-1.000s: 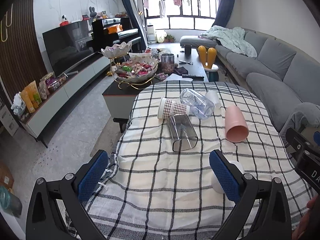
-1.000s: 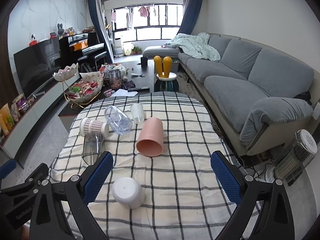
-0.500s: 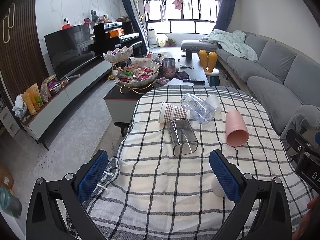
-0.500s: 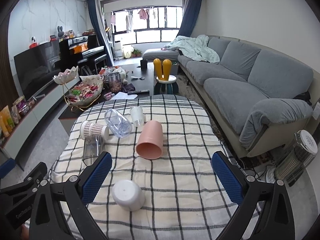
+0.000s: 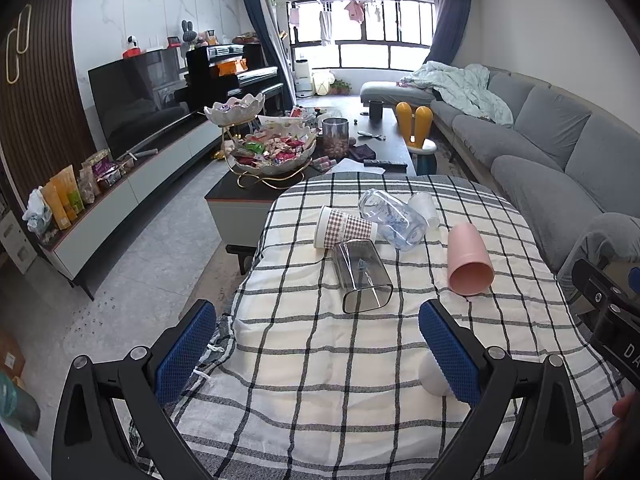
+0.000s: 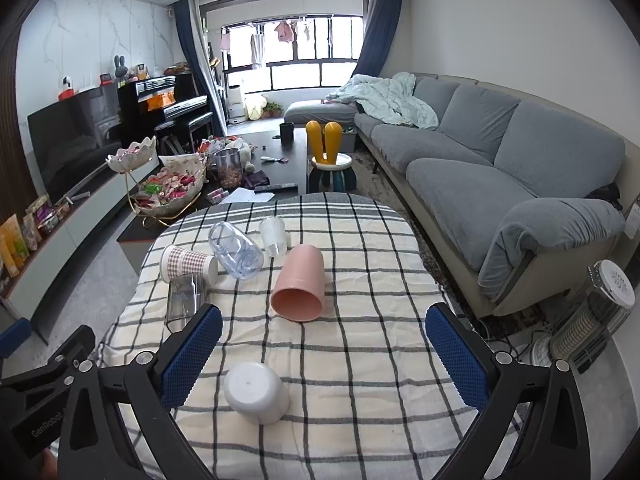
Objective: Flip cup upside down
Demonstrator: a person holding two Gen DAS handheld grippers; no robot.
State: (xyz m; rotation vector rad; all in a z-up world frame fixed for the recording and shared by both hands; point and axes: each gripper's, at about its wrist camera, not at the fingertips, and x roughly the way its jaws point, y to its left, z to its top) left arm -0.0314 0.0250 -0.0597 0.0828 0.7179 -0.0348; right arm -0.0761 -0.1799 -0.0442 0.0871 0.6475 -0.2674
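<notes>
Several cups lie on their sides on a checked tablecloth [image 5: 320, 360]: a pink cup [image 5: 468, 260] [image 6: 299, 289], a smoky clear square cup [image 5: 362, 280] [image 6: 184, 296], a plaid paper cup [image 5: 344, 227] [image 6: 188, 263], a clear blue-printed cup [image 5: 394, 218] [image 6: 236, 250] and a small frosted cup [image 5: 426, 208] [image 6: 274, 236]. A white cup [image 6: 256, 392] stands upside down near the front, partly hidden behind my left gripper's right finger [image 5: 434, 378]. My left gripper [image 5: 316, 352] is open and empty. My right gripper [image 6: 324, 356] is open and empty above the table's near part.
A grey sofa [image 6: 500, 184] runs along the right. A dark coffee table [image 5: 280, 176] with snack bowls stands beyond the table's far edge. A TV unit [image 5: 132, 184] lines the left wall. A heater [image 6: 592, 312] stands on the floor at the right.
Both grippers have drawn back and risen slightly, so the cups sit a little lower and farther in both views. Both stay open and empty. No cup has moved.
</notes>
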